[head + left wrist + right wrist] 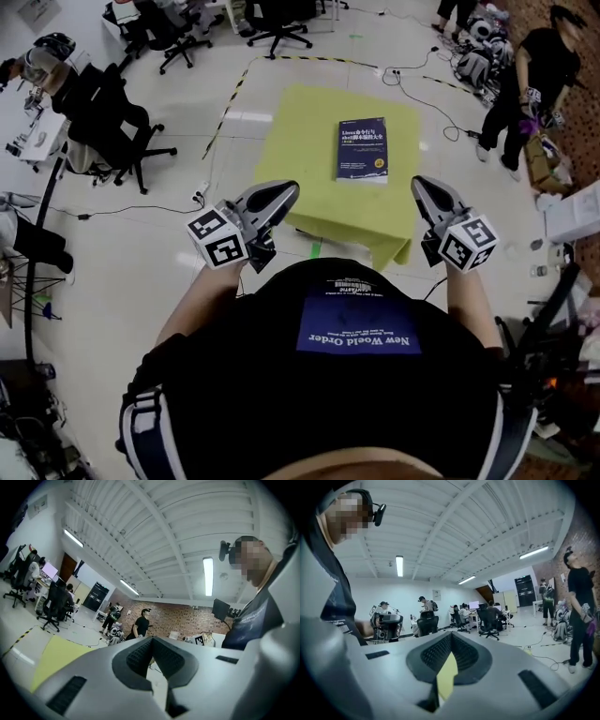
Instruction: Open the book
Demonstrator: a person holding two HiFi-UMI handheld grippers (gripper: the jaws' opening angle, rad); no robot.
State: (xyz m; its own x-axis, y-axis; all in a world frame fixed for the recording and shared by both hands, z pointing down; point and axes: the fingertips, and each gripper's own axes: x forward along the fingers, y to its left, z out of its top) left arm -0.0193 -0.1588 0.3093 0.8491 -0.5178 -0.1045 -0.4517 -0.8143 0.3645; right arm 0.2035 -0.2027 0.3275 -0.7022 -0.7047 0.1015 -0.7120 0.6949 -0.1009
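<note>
A dark blue book [362,150] lies closed, cover up, on a table under a yellow-green cloth [300,159]. My left gripper [284,193] hangs at the table's near left corner, jaws shut with nothing between them. My right gripper [421,188] is held at the near right corner, also shut and empty. Both sit short of the book and apart from it. In the left gripper view the shut gripper [151,641] points level across the room, with the yellow cloth [56,660] low at left. The right gripper view shows the shut gripper [451,637] and a sliver of yellow cloth [447,677] below; the book is hidden there.
Black office chairs [117,122] and desks stand at the left and back. Cables [422,94] trail over the floor behind the table. A person in black [525,84] stands at the right beside bags. Black-and-yellow tape [230,103] marks the floor left of the table.
</note>
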